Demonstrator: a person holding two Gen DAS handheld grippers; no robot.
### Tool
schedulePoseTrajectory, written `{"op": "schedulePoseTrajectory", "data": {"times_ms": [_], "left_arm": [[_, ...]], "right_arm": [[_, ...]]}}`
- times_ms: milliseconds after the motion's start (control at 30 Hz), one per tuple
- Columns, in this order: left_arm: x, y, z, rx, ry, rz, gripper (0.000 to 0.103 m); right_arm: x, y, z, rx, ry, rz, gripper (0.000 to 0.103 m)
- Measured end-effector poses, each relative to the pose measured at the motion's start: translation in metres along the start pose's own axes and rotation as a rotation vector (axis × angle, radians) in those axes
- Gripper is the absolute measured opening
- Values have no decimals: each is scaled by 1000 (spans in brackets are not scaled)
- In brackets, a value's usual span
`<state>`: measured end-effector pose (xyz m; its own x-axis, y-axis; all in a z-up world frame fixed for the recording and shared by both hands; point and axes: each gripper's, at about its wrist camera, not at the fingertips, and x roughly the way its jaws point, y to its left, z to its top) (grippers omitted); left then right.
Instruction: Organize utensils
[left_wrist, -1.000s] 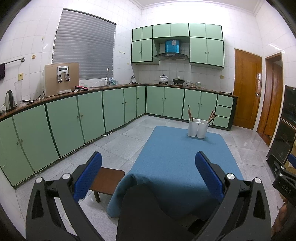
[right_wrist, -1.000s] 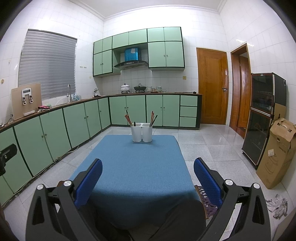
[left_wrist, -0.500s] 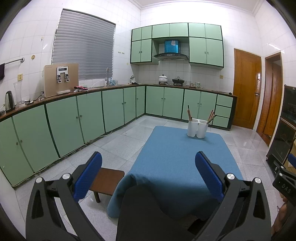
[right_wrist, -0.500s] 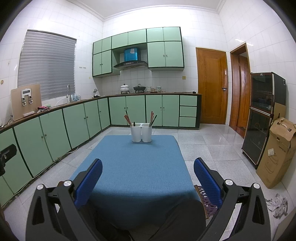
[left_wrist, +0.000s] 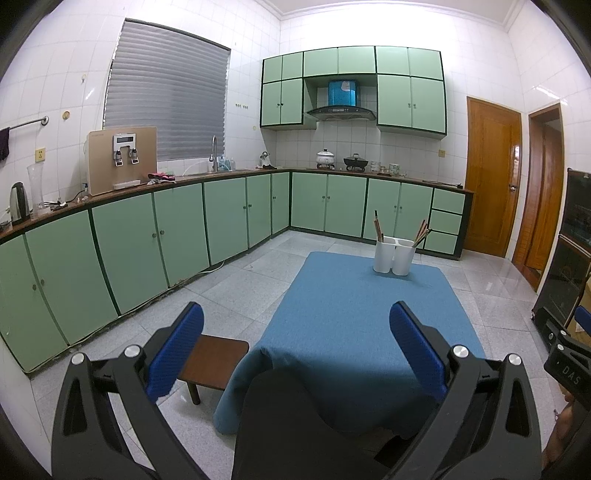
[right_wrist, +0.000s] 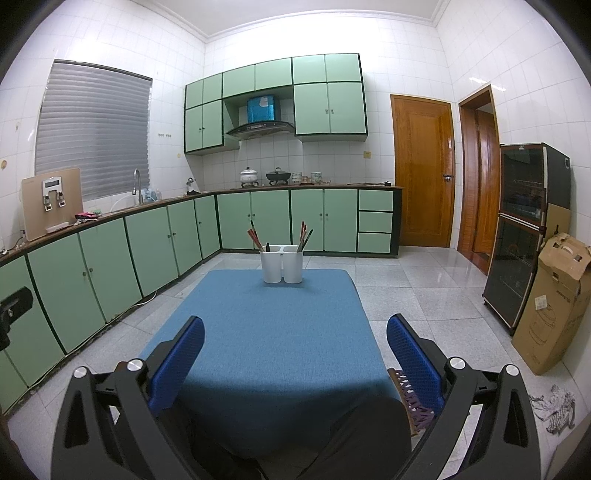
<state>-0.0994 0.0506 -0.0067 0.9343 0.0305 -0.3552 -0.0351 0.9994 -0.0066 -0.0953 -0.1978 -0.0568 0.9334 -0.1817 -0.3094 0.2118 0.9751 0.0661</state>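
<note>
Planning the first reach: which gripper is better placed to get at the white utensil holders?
Right, slightly. The right gripper faces the white utensil holders nearly straight ahead. From the left gripper they sit off to its right. Both are open, empty and far back.

You are standing in a home kitchen. Mint-green base cabinets (right_wrist: 155, 251) run along two walls in an L under a dark wooden counter (left_wrist: 221, 176), with matching wall cabinets (right_wrist: 328, 107) flanking a range hood (right_wrist: 260, 127). Pots (right_wrist: 249, 176) sit on the stove below it. A sink tap (left_wrist: 213, 153), a kettle (left_wrist: 18, 203) and a water dispenser (left_wrist: 122, 158) line the counter. White wall tiles, a tiled floor and wooden doors (right_wrist: 421, 170) complete the room.
</note>
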Motion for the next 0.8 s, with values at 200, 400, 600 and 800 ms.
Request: {"op": "schedulePoseTrajectory", "data": {"times_ms": [200, 400, 600, 800], "left_arm": [[1, 1, 0, -1, 0, -1, 98], [0, 0, 1, -1, 2, -5, 98], [-1, 1, 4, -3, -2, -4, 98], [-2, 0, 5, -1, -11, 4, 98]], "right_arm": [[0, 1, 0, 2, 0, -1, 97], [0, 1, 0, 3, 0, -1, 97], [0, 1, 0, 2, 1, -1, 97], [0, 0, 0, 3, 1, -1, 97]]}}
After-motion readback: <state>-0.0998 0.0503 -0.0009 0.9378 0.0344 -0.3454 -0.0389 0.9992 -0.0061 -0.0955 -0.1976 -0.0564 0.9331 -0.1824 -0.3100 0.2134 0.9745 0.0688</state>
